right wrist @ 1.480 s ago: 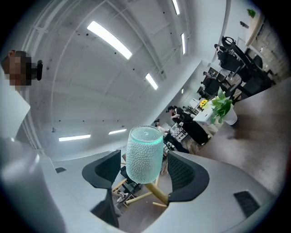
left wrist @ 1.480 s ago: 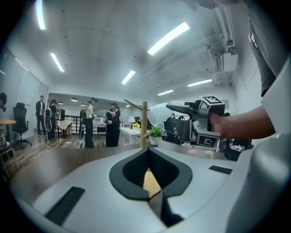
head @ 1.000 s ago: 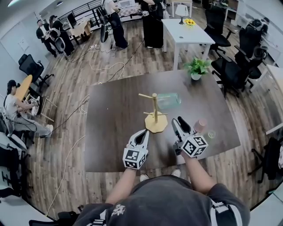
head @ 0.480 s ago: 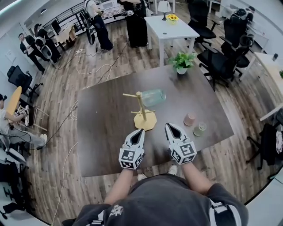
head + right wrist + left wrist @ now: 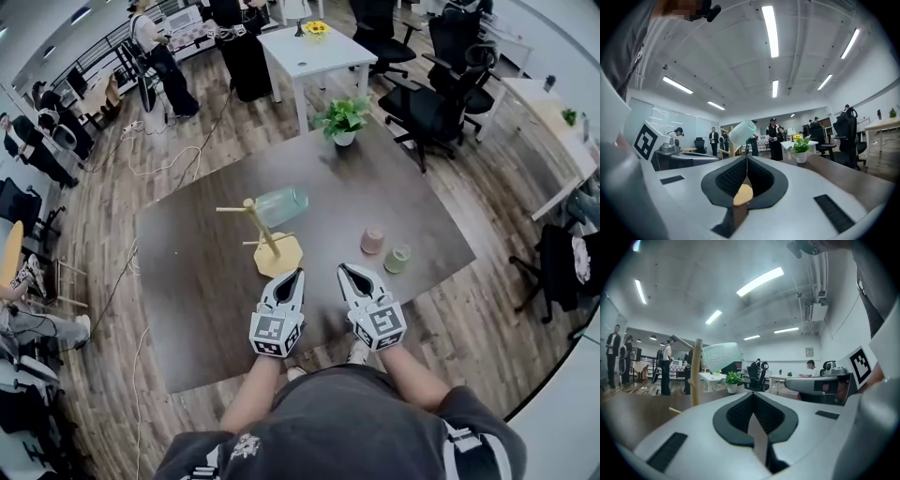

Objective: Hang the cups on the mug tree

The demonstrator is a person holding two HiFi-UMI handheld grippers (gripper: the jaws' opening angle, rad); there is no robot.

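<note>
Two claws: left claw [image 5: 292,275] and right claw [image 5: 347,272] are both closed and empty, side by side over the near edge of the surface [image 5: 187,281].
Stand: mug tree [image 5: 267,246] upright near the surface's middle.
Hung: clear cup [image 5: 281,203] on a tree peg.
Loose: pink cup [image 5: 372,240] and green cup [image 5: 397,258] just beside each other, toward the right edge.

I count three cups in all: one clear cup [image 5: 280,205], one pink cup [image 5: 372,241] and one green cup [image 5: 397,259], along with a single mug tree [image 5: 265,239]. I carry two grippers, my left gripper [image 5: 292,275] and my right gripper [image 5: 349,271], each with two jaws. There is one potted plant [image 5: 342,120], and there are two desks: the dark desk [image 5: 206,309] and a white desk [image 5: 328,52].
</note>
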